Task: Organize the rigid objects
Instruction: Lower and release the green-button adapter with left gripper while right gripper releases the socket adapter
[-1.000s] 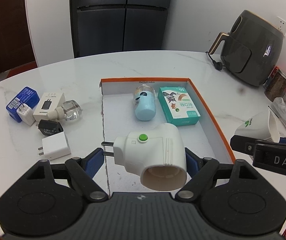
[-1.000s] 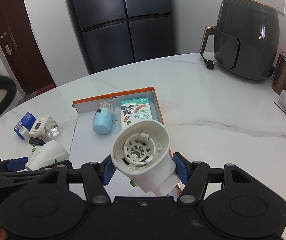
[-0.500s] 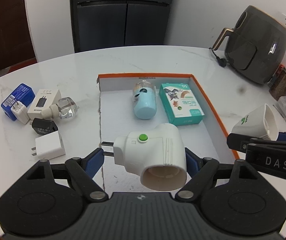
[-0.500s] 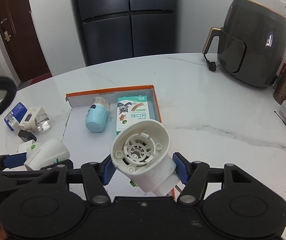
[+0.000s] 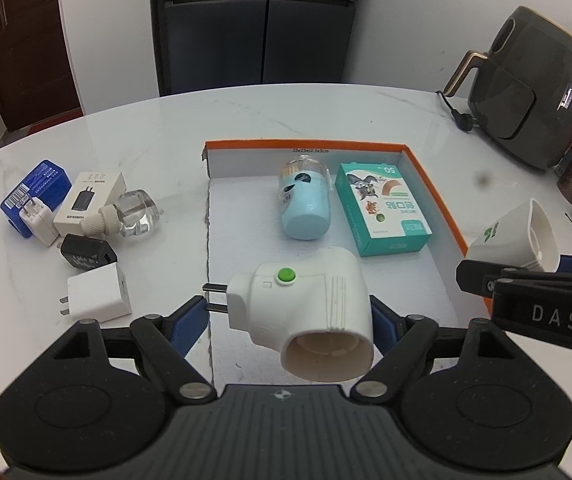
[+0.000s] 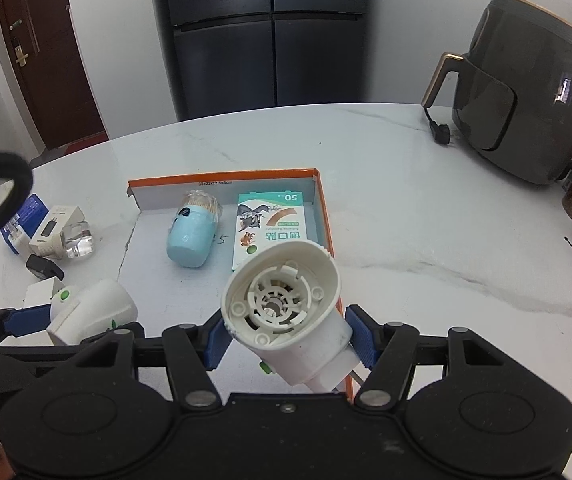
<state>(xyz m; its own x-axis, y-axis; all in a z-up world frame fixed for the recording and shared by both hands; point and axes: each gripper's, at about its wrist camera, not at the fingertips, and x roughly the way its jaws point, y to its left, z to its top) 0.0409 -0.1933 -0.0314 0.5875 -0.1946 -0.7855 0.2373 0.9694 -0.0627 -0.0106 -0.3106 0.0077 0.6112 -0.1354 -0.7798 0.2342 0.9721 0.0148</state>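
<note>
Both tools have lifted back from the orange box (image 5: pixel 434 196); left tool (image 5: pixel 288 314) and right tool (image 6: pixel 286 338) stay clamped on white plug-in units, unplaced.

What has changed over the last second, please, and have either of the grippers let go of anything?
Neither let go. Both grippers drew back from the box, so more table shows. The left gripper stays shut on its plug-in heater, the right gripper on its own heater. The blue bottle, green carton and chargers have not moved.
</note>
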